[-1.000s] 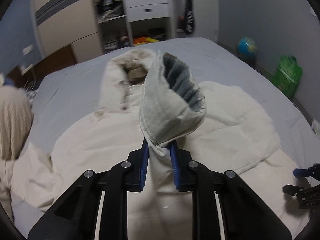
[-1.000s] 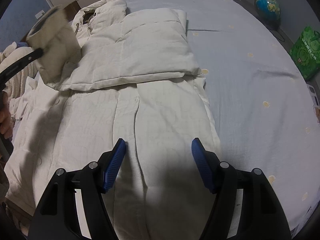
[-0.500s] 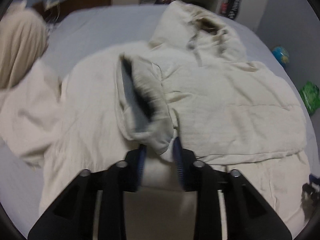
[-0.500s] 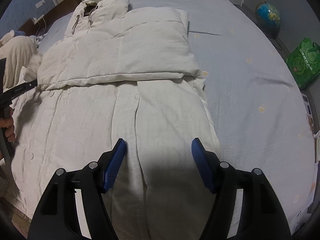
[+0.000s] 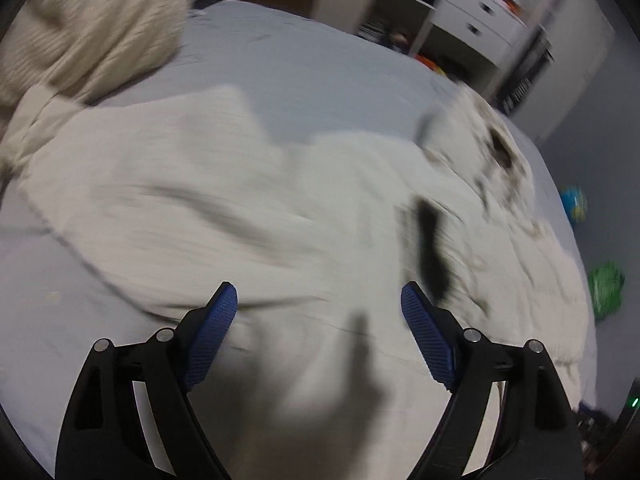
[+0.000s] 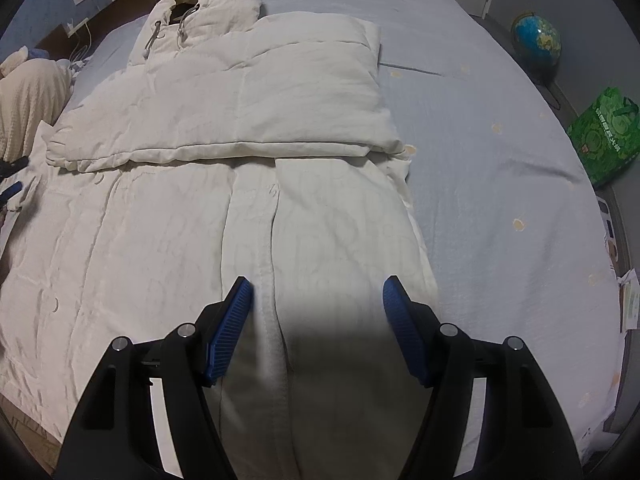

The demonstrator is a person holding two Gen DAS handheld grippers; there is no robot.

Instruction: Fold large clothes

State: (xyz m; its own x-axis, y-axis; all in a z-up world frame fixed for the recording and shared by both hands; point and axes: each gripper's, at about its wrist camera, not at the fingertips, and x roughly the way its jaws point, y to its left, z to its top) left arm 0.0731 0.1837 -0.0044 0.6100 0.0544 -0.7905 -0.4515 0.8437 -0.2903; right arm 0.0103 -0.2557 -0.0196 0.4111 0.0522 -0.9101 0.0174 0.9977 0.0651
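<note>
coat (image 5: 248, 216) motion-blurred, shelf (image 5: 472, 12) contents unreadable

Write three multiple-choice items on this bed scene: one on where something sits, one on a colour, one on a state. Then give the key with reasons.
1. Where is the globe?
A. On the floor beside the bed
B. On the coat
C. On the pillow

2. What colour is the bag on the floor?
A. Red
B. Green
C. Black

3. What is between the pads of the right gripper?
A. A sleeve, clamped
B. The hood
C. Nothing; it is open above the coat

Key:
1 A: the globe stands on the floor past the edge of the bed.
2 B: the bag's printed face is bright green.
3 C: the blue pads stand apart, and the cream coat lies flat below them, with its upper part folded down.
</note>
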